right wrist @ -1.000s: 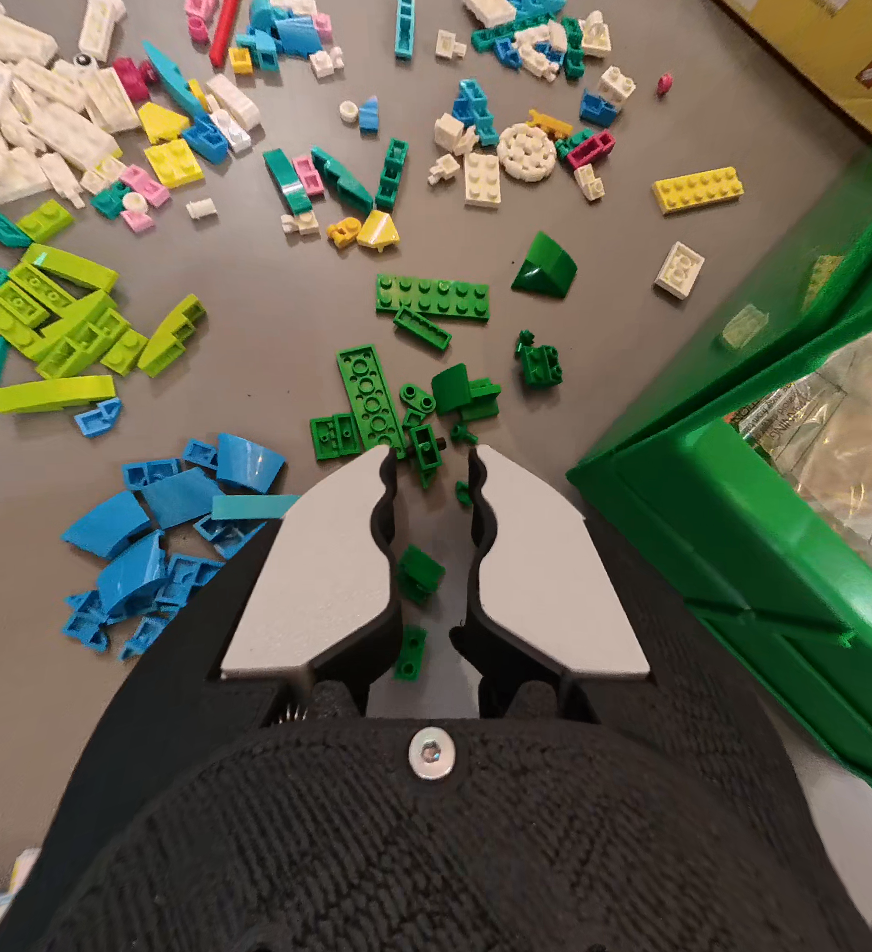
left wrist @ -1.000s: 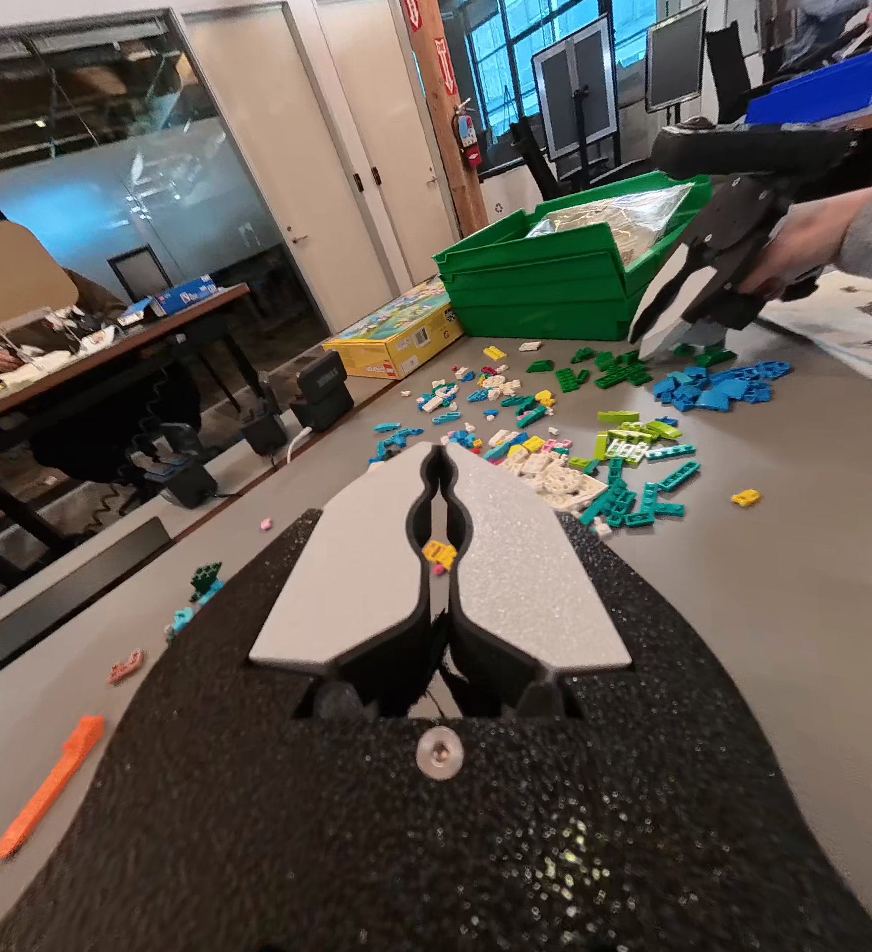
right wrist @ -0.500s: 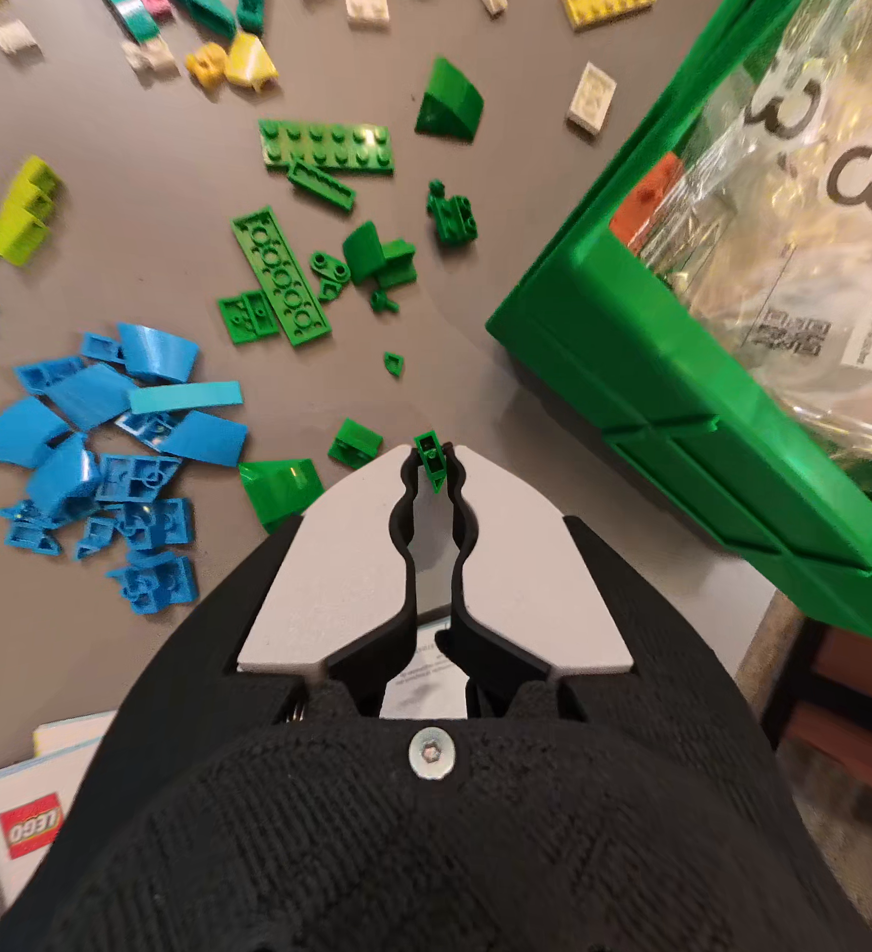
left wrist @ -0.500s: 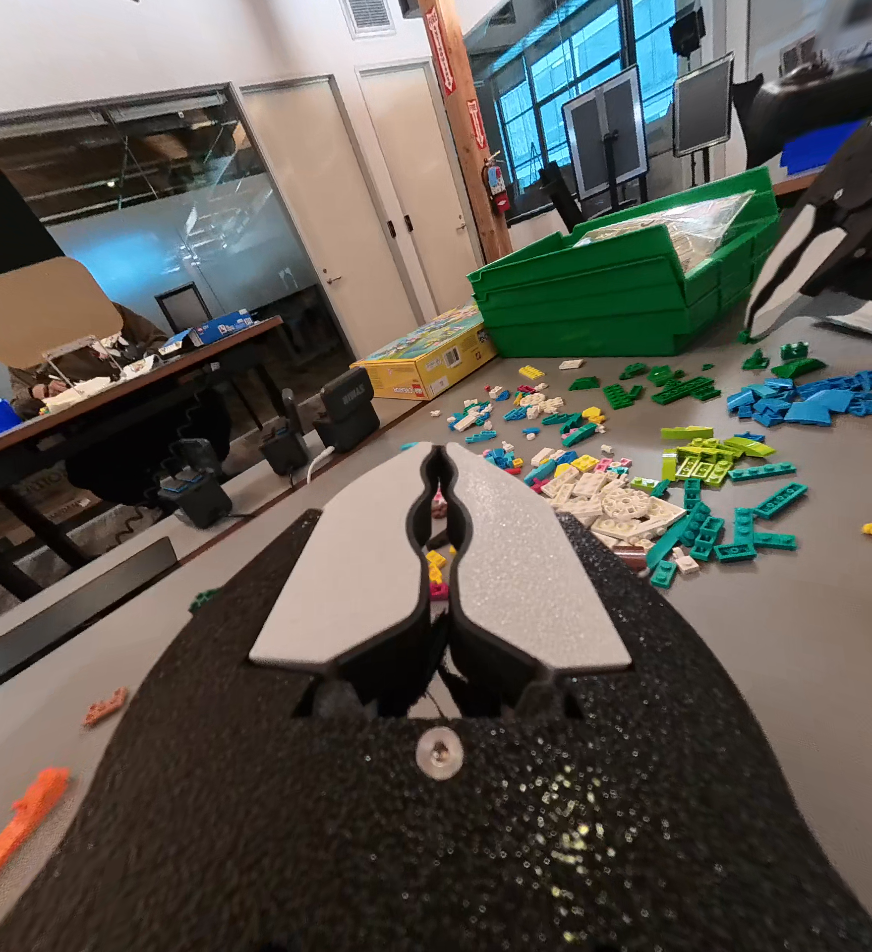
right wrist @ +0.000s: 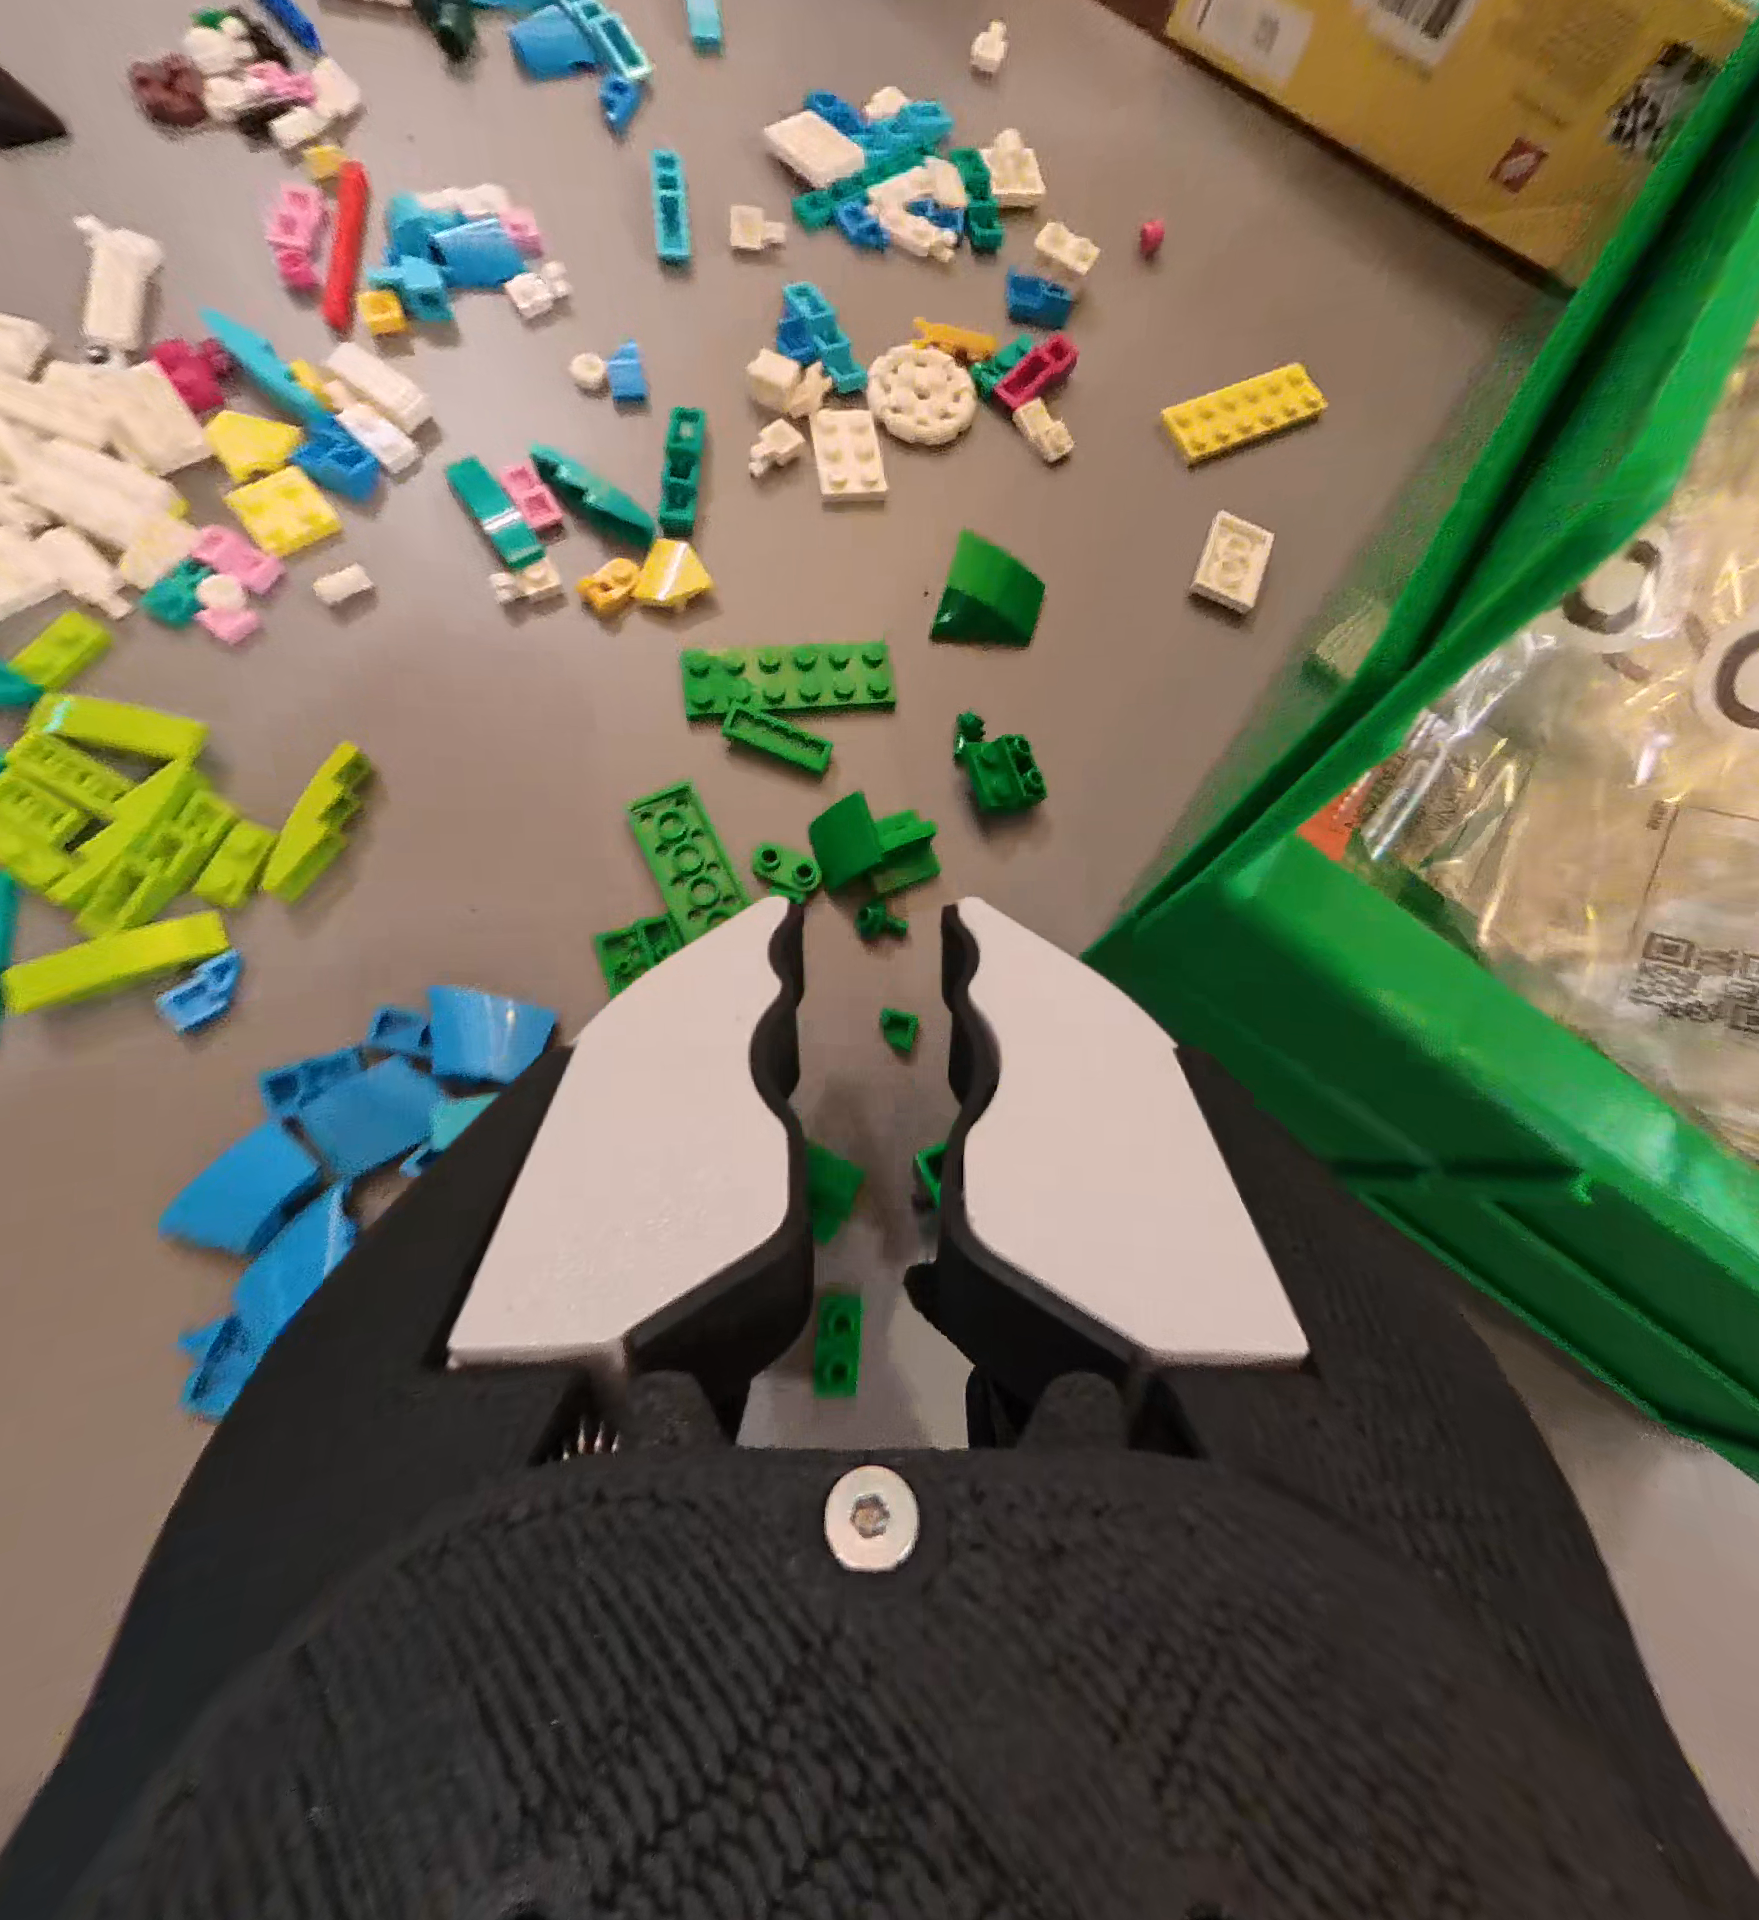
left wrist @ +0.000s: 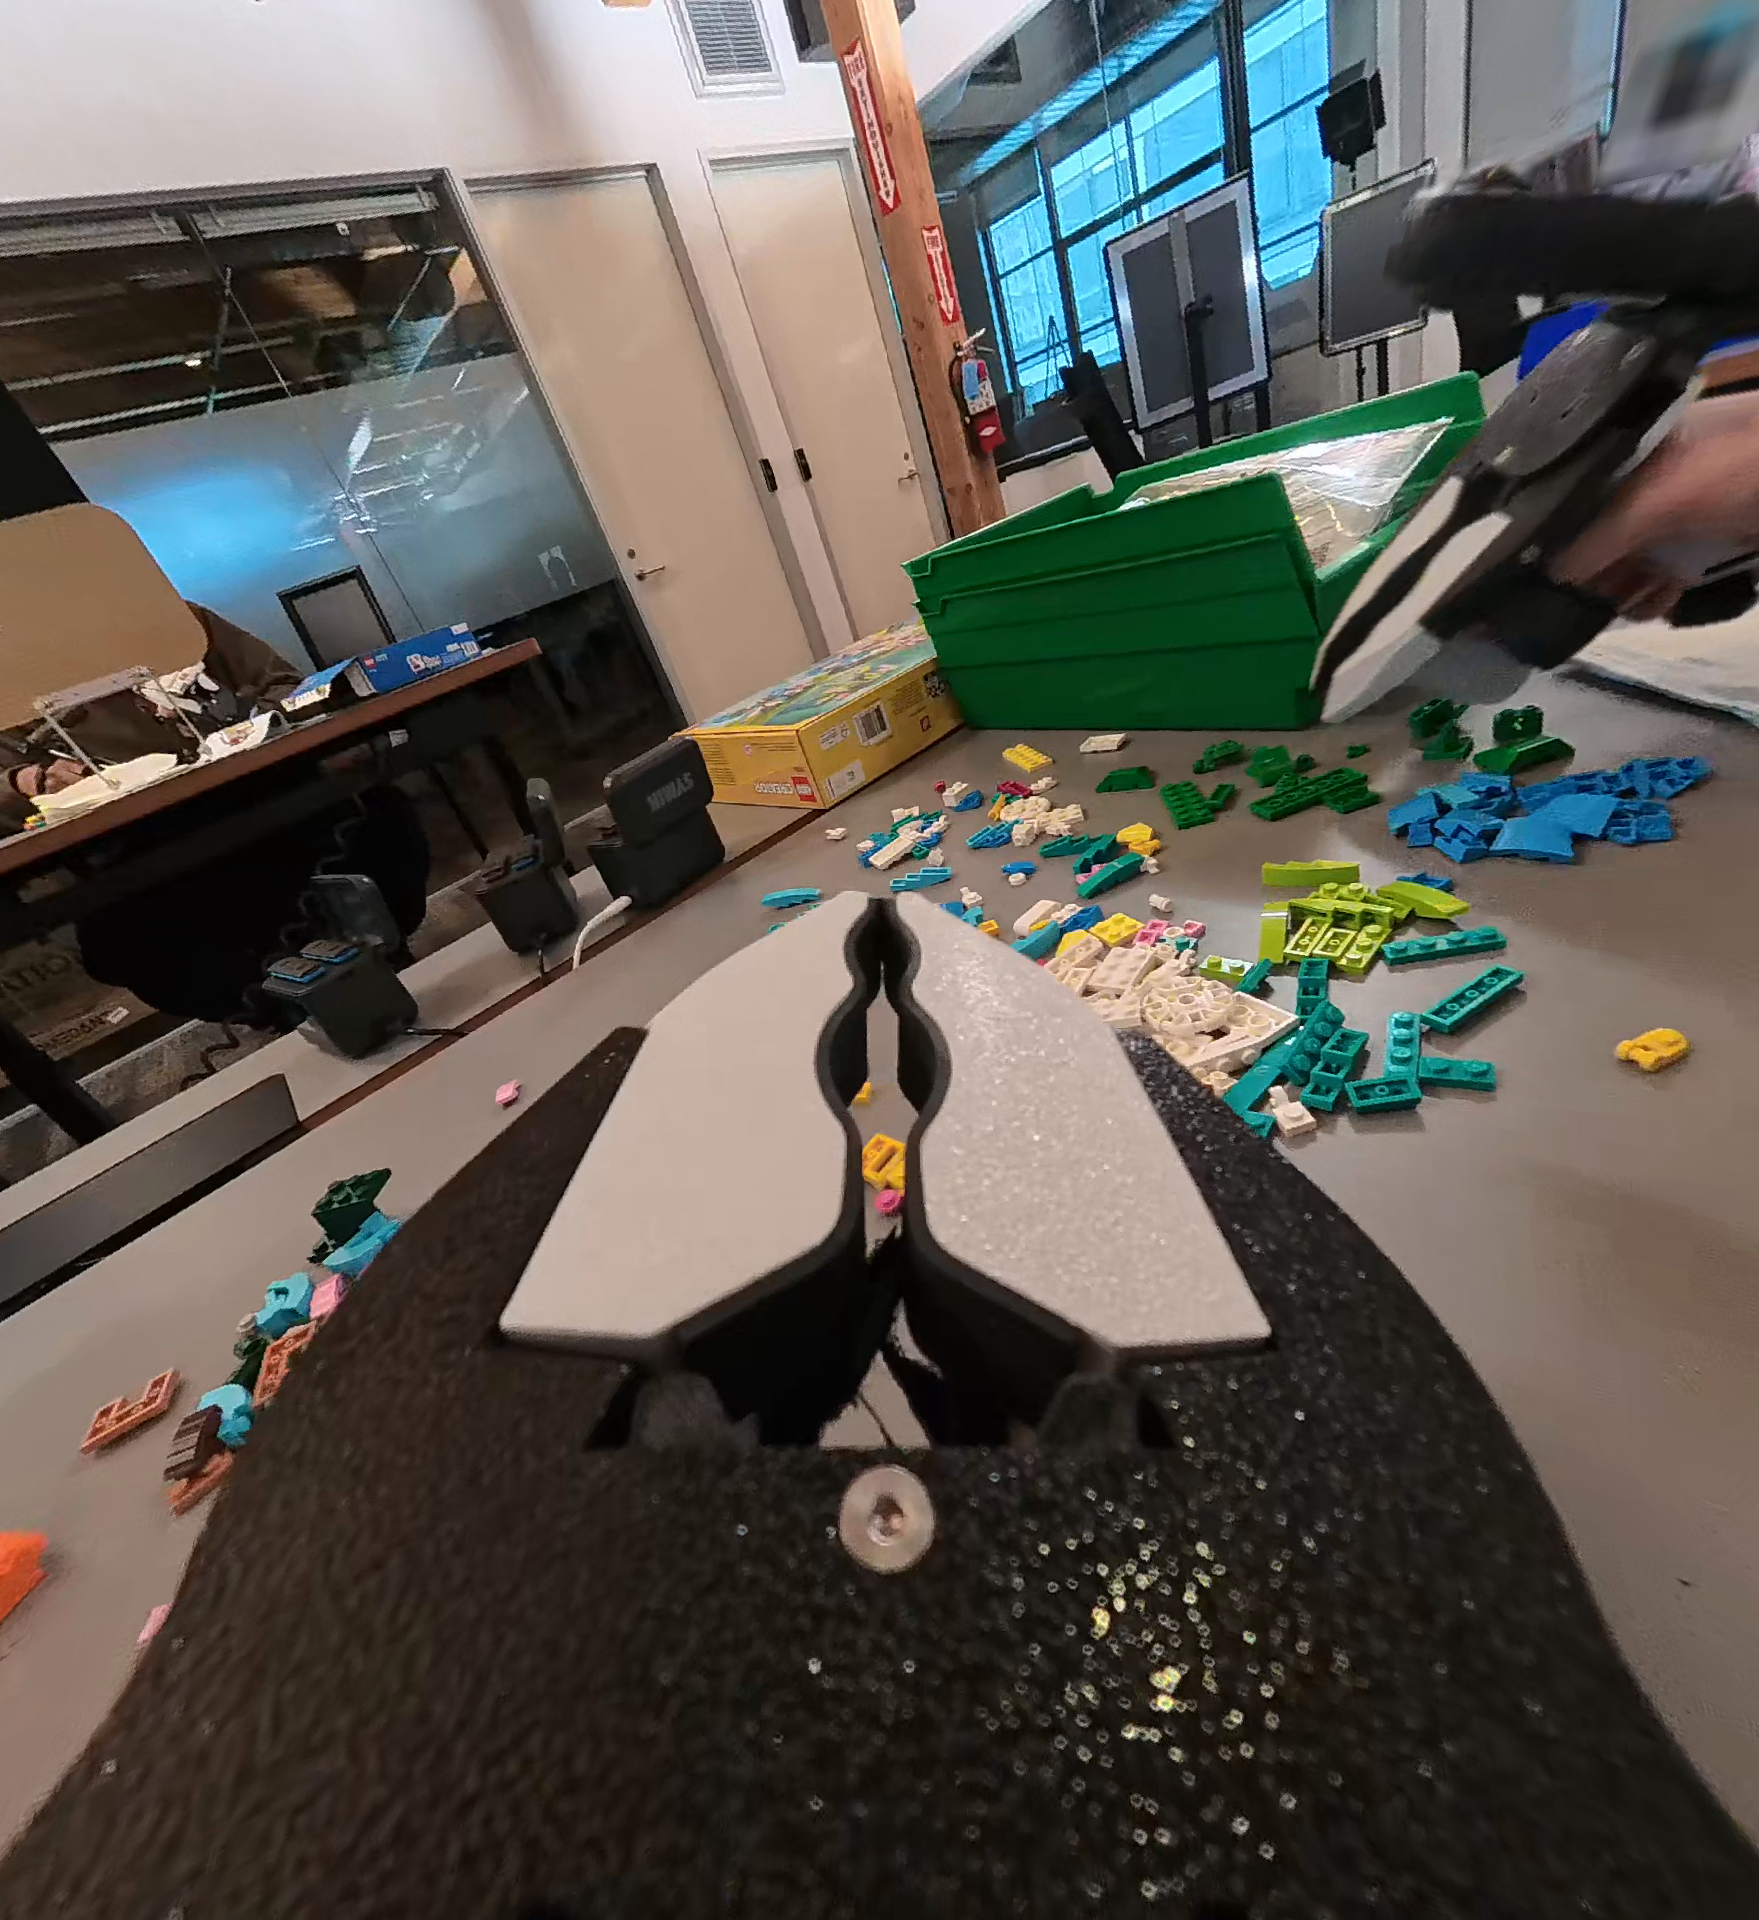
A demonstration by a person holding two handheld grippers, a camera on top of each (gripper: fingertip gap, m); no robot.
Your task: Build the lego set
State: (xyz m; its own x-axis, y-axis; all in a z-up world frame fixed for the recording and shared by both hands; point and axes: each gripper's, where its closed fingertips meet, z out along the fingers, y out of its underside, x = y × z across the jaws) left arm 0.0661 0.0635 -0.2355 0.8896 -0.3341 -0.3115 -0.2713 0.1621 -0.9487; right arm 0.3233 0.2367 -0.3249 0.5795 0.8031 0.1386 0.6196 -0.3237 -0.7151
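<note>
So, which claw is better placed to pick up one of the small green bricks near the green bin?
The right claw. It hangs open directly over the green bricks beside the green bin. The left claw is shut and far from them, near the white bricks.

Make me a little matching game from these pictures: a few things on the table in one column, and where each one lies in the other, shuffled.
Things:
1. green bin
2. blue pieces
3. yellow flat brick
4. yellow box

Places:
A. left of the right gripper
B. far side, near the bin's rim
C. right of the right gripper
D. beside the bin, at the table's far edge

Pairs: 1-C, 2-A, 3-B, 4-D
</note>
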